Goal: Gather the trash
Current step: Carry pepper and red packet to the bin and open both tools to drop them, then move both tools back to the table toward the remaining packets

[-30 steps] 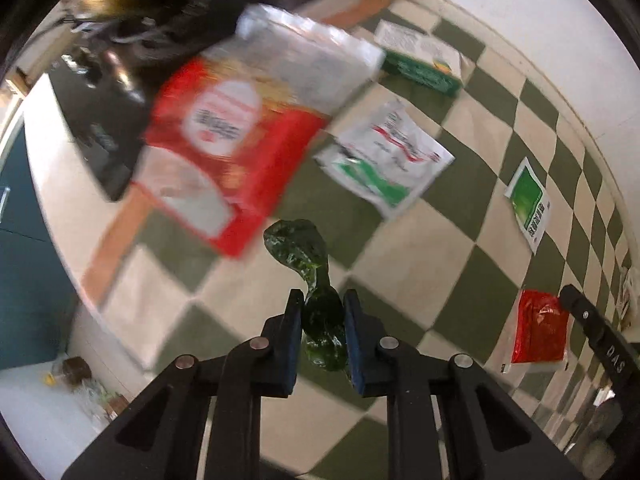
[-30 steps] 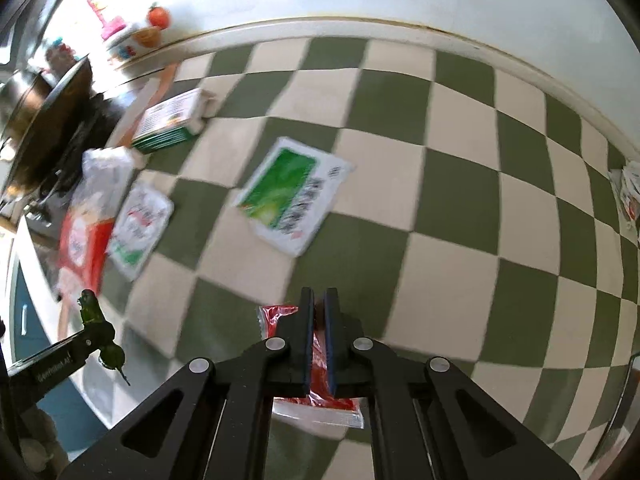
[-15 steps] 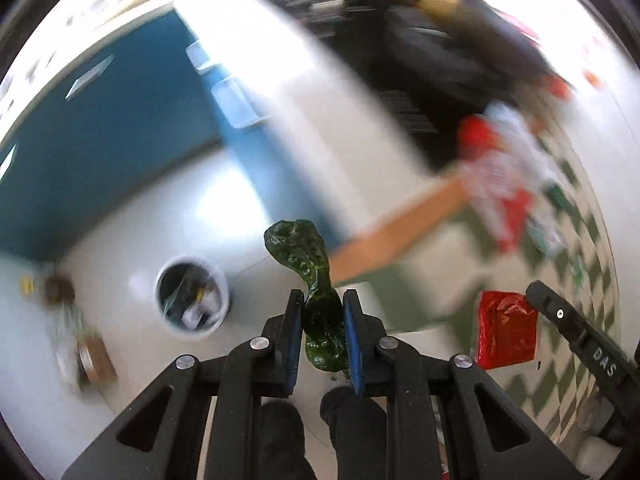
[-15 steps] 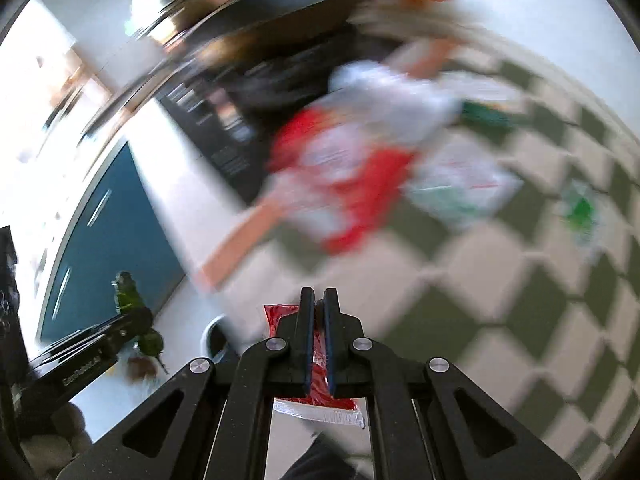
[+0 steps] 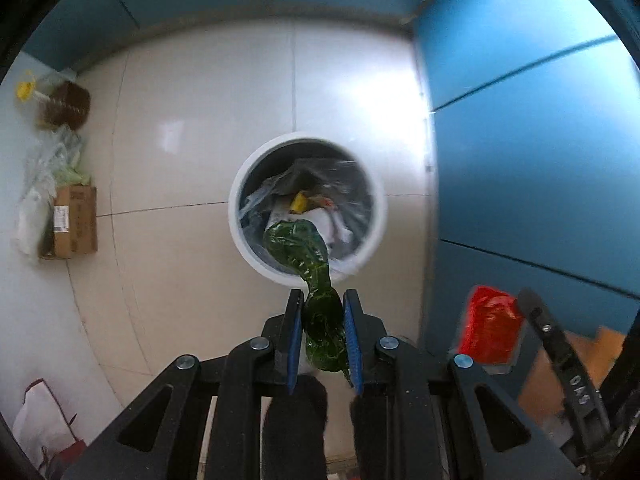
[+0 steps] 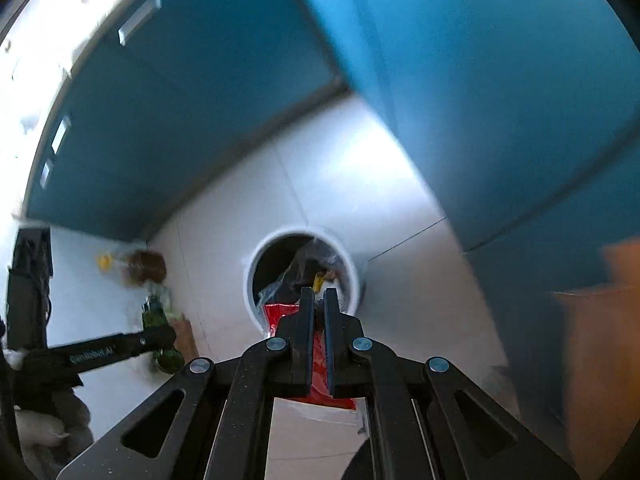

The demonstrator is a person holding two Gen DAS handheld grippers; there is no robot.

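My left gripper (image 5: pixel 322 300) is shut on a crumpled dark green wrapper (image 5: pixel 308 260) and holds it high above a round white trash bin (image 5: pixel 236 216) on the floor. The bin holds a clear bag and mixed rubbish. My right gripper (image 6: pixel 319 296) is shut on a red packet (image 6: pixel 282 314) and also points down at the bin (image 6: pixel 251 276). In the left wrist view the right gripper (image 5: pixel 532 304) with the red packet (image 5: pixel 490 330) shows at lower right. In the right wrist view the left gripper (image 6: pixel 160 334) with the green wrapper (image 6: pixel 154 314) shows at lower left.
Blue cabinet fronts (image 5: pixel 528 140) stand right of the bin and behind it. A cardboard box (image 5: pixel 74 222), plastic bags (image 5: pixel 44 184) and a brown jar (image 5: pixel 66 106) lie on the tiled floor (image 5: pixel 180 160) at left. The person's dark shoes (image 5: pixel 294 428) show below the left gripper.
Both grippers swung away from the checkered table and down toward the floor. The bin went from small at lower left to centred under both grippers. Each gripper kept hold of its piece of trash.
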